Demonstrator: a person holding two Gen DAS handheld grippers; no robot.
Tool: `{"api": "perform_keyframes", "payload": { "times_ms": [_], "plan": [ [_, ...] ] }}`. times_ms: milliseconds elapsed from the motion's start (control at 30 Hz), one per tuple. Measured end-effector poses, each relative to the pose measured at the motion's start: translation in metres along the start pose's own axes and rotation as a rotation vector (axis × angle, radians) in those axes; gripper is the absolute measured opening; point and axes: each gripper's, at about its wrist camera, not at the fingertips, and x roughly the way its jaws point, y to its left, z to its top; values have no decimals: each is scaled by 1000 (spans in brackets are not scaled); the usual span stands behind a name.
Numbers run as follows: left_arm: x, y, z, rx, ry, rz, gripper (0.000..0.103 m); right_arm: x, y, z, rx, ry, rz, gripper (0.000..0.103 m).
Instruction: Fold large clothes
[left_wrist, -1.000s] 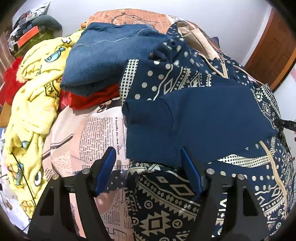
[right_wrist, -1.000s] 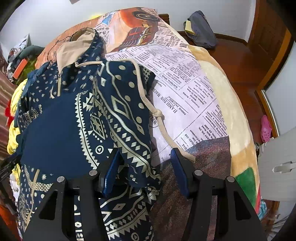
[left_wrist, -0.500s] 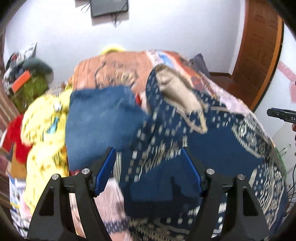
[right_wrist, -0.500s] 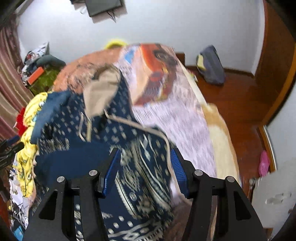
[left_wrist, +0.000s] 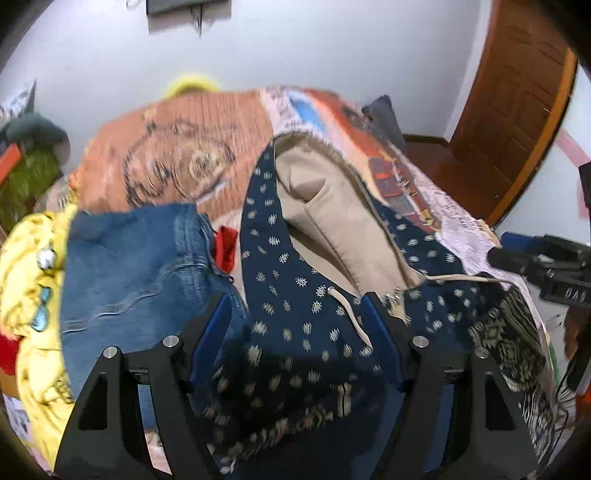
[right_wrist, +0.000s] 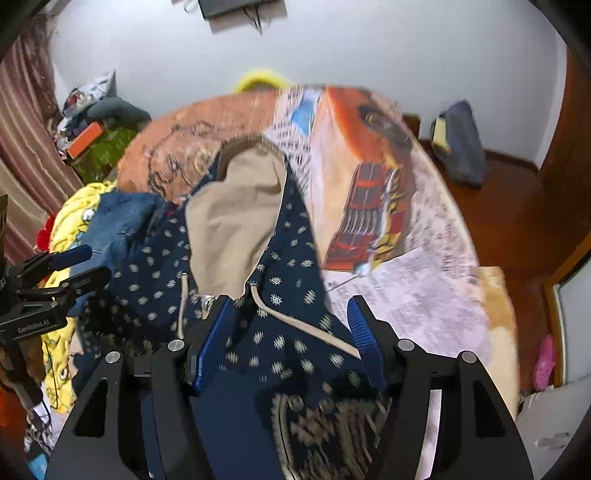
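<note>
now both grippers are hovering over the navy patterned hoodie (right_wrist: 295, 295), which is lying on the newspaper-print bedspread (right_wrist: 413, 295) with its tan-lined hood (left_wrist: 325, 221) pointing toward the far wall. left gripper (left_wrist: 295, 332) is standing wide open, fabric showing between the blue pads, nothing clamped. right gripper (right_wrist: 291, 332) is likewise spread wide over a drawstring (right_wrist: 303, 325). folded jeans (left_wrist: 136, 266) are sitting just beside the hoodie, next to a yellow cartoon blanket (left_wrist: 29, 277).

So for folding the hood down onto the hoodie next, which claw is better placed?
Probably the right claw: open, it straddles the hood's base beside a drawstring, with bare blanket on its side. The left claw, also open, is crowded by the jeans.
</note>
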Motion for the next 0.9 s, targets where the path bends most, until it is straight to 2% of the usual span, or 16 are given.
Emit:
{"api": "perform_keyframes", "payload": {
  "times_ms": [100, 400, 567, 633, 667, 700, 733, 767, 833, 867, 900],
  "plan": [
    [24, 4, 8, -19, 35, -10, 71, 33, -2, 12, 18, 55, -1, 60],
    [95, 17, 34, -42, 116, 34, 71, 115, -19, 42, 141, 207, 12, 60],
    [113, 20, 39, -64, 130, 31, 68, 129, -26, 48, 201, 205, 59, 60],
    [115, 14, 39, -34, 132, 18, 54, 130, -25, 48, 199, 195, 64, 60],
    [116, 11, 39, -23, 137, 17, 50, 131, -23, 48, 185, 187, 63, 56],
    [118, 8, 38, -7, 142, 19, 35, 131, -20, 47, 167, 181, 64, 53],
    [119, 5, 36, 6, 146, 27, 23, 130, -16, 46, 145, 170, 69, 44],
    [119, 4, 36, 11, 144, 35, 19, 129, -14, 47, 128, 165, 74, 32],
    [112, 1, 34, 23, 125, 43, 5, 122, -5, 46, 88, 155, 58, 16],
    [110, 1, 34, 24, 117, 48, 5, 118, -2, 45, 68, 150, 48, 10],
    [104, 0, 34, 22, 105, 50, 4, 111, 1, 43, 48, 139, 41, 9]
  ]
}}
